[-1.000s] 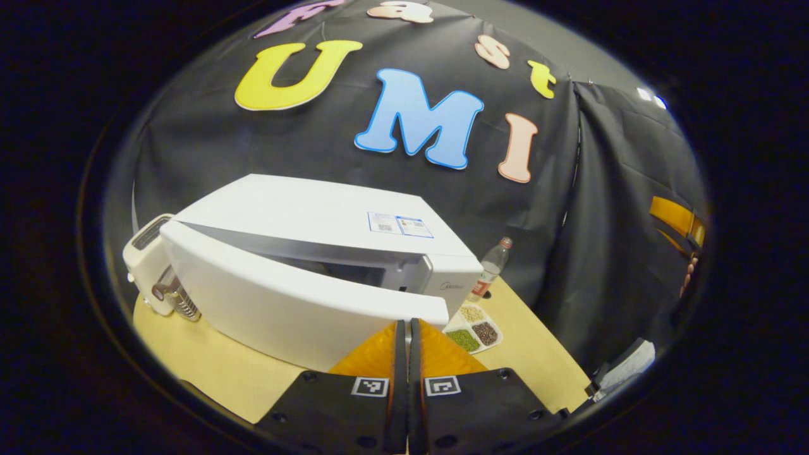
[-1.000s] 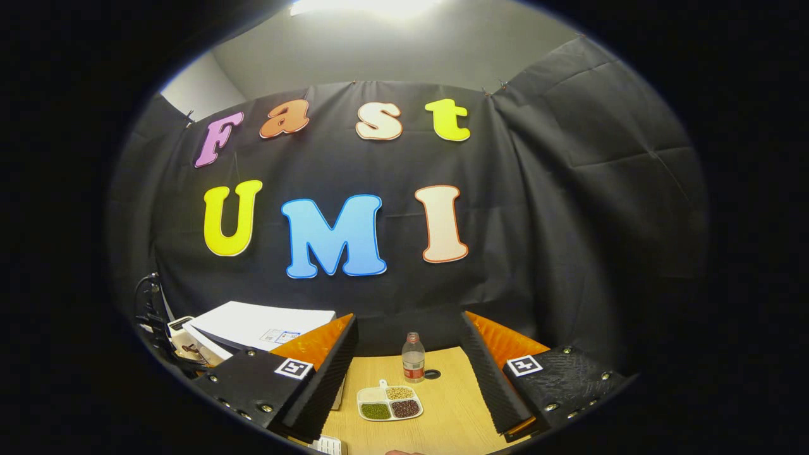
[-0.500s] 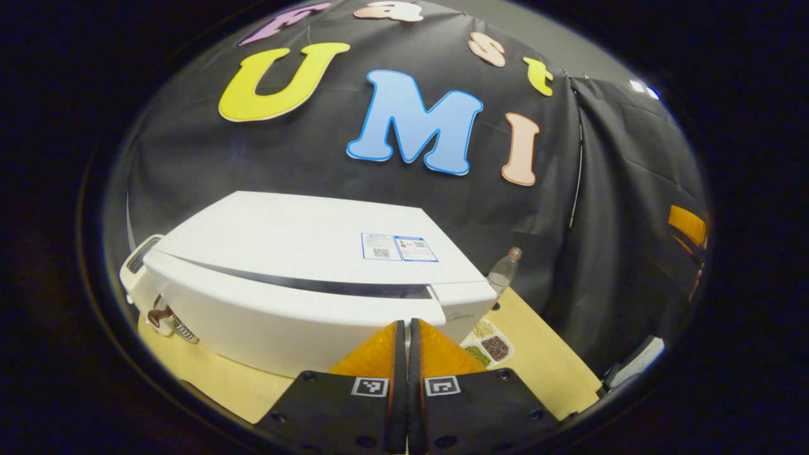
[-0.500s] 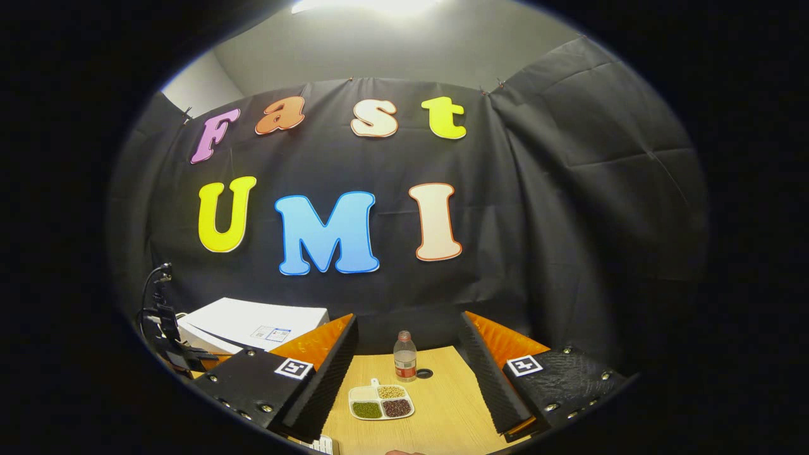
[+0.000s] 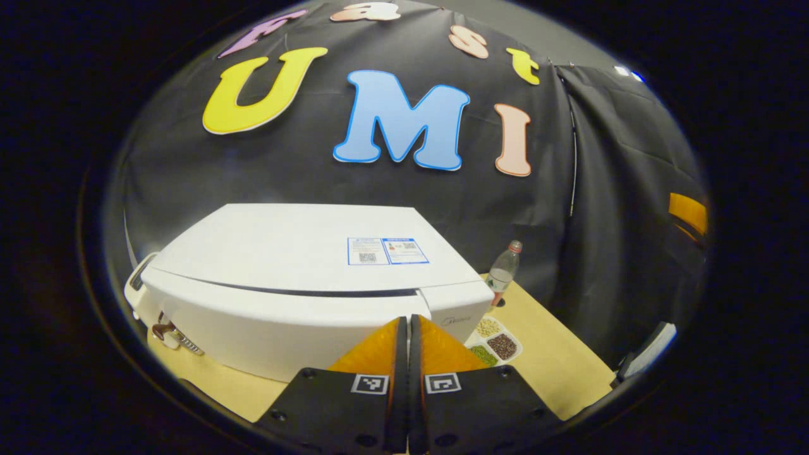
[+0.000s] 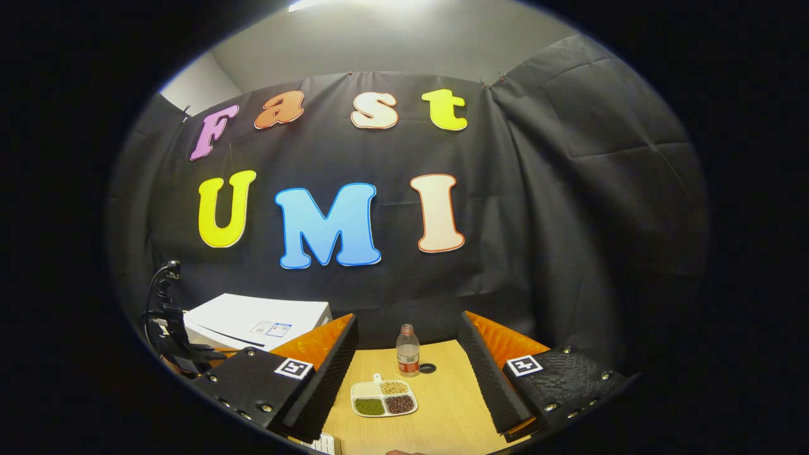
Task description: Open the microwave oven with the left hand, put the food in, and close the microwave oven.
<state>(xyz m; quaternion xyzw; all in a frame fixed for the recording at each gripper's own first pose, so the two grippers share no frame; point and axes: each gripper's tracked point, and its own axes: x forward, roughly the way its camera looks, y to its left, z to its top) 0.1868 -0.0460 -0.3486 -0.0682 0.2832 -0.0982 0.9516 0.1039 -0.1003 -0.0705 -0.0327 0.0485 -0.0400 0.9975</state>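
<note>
I'm pressing my clenched left gripper (image 5: 407, 328) against the microwave (image 5: 303, 278) door, which is looking basically closed. My right gripper (image 6: 407, 354) is hanging spread wide and empty over the food tray (image 6: 383, 398) on the table (image 6: 442, 417).

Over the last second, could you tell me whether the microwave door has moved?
Yes. The door has swung shut against the microwave body; the wide gap along its top has narrowed to a thin seam.
</note>
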